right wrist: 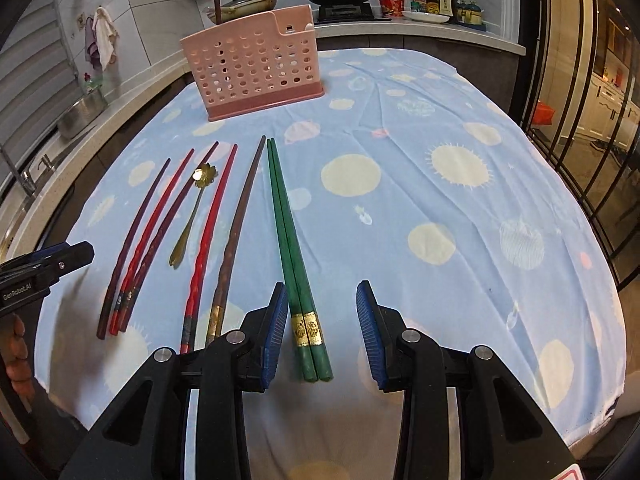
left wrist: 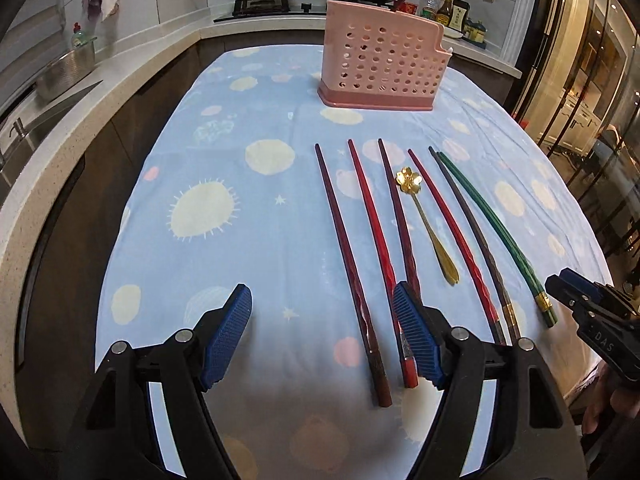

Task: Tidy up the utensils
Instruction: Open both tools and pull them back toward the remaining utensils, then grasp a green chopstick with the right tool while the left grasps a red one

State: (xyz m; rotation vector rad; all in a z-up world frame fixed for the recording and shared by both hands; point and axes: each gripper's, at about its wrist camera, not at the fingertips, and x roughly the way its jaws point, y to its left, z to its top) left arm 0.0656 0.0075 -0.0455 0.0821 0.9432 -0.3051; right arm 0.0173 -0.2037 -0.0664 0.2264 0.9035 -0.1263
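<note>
Two grippers over the table and nothing picked up yet, so I judge this the opening reach of the tidy-up. Left wrist view first: my left gripper (left wrist: 322, 326) stands wide open and empty, its right pad (left wrist: 416, 336) sitting over the butt ends of the red and dark chopsticks (left wrist: 376, 236) without closing on any, as far as I can see. The gold spoon (left wrist: 430, 226) lies among them, and the pink holder (left wrist: 384, 70) stands well beyond on the blue cloth (left wrist: 224, 152), with one dark stick already poking up from it. My right gripper (left wrist: 560, 290) shows at the right edge, near the green ends. Now the right wrist view: the right gripper (right wrist: 322, 328) is partly open, jaws parted and holding nothing, and the green chopsticks (right wrist: 288, 236) lie side by side between the pads, the left pad (right wrist: 276, 332) just beside them; I cannot tell if it touches. The holder (right wrist: 256, 68) waits at the far left. Next, I reckon, I need to drop lower, straddle the green pair near the gold bands and squeeze both together so neither rolls away, then carry them to the holder.
</note>
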